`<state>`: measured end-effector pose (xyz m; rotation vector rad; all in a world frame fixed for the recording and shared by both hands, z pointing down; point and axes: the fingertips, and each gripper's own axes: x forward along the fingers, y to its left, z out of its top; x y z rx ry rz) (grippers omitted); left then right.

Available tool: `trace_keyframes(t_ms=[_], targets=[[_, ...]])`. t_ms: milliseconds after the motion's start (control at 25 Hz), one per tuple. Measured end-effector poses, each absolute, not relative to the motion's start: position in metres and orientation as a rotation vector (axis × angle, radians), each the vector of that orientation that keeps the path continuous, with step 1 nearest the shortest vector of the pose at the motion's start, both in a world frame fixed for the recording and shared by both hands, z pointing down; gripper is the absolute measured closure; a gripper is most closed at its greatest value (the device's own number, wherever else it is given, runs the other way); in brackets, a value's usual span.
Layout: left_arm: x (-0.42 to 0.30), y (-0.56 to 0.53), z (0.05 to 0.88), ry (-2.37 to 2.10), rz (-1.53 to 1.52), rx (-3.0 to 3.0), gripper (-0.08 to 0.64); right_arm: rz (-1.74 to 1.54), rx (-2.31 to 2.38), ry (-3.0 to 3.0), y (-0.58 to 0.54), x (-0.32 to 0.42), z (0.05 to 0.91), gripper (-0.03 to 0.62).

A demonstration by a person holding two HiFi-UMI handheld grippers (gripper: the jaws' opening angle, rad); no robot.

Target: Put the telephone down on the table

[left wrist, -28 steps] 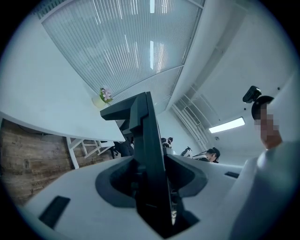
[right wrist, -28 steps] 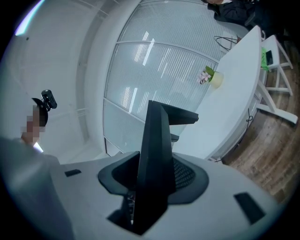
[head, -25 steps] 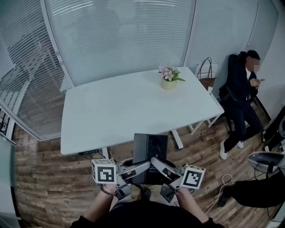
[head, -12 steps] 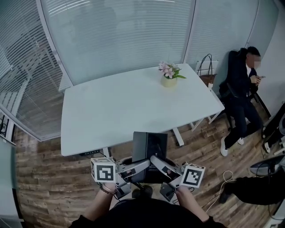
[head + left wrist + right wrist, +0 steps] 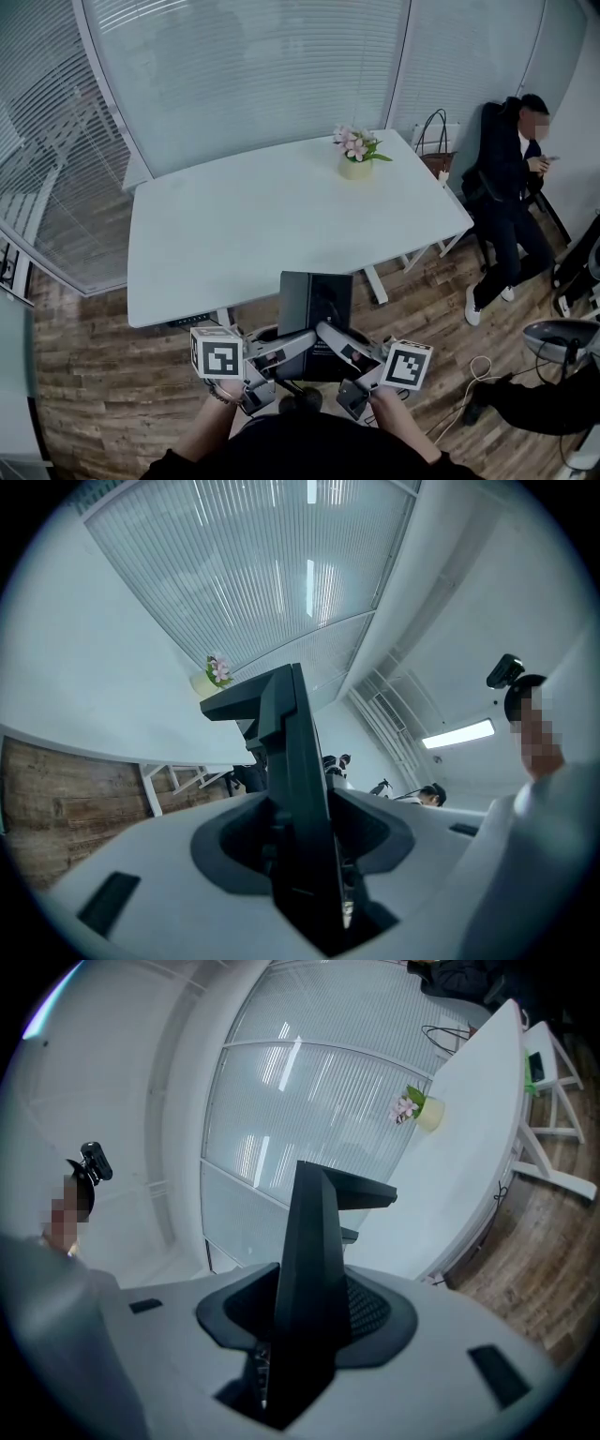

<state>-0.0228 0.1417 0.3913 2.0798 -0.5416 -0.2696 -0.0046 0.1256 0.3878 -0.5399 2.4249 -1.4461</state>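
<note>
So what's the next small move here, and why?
Probably carry the black boxy telephone forward over the white rectangular table: the left gripper and right gripper clamp its sides, but it hangs just short of the table's near edge, not yet over the top.

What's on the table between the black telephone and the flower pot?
Nothing. Only bare white table lies between the telephone and the flower pot. The head view shows that stretch most clearly.
</note>
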Motion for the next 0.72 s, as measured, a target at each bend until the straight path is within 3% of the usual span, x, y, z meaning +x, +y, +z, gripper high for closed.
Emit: trace_keyframes(t_ms=[720], targets=[[-0.004, 0.139, 0.395, -0.563, -0.300, 2.074, 0.353, -1.475, -0.492, 2.431, 0.125, 0.010, 0.391, 0.423]])
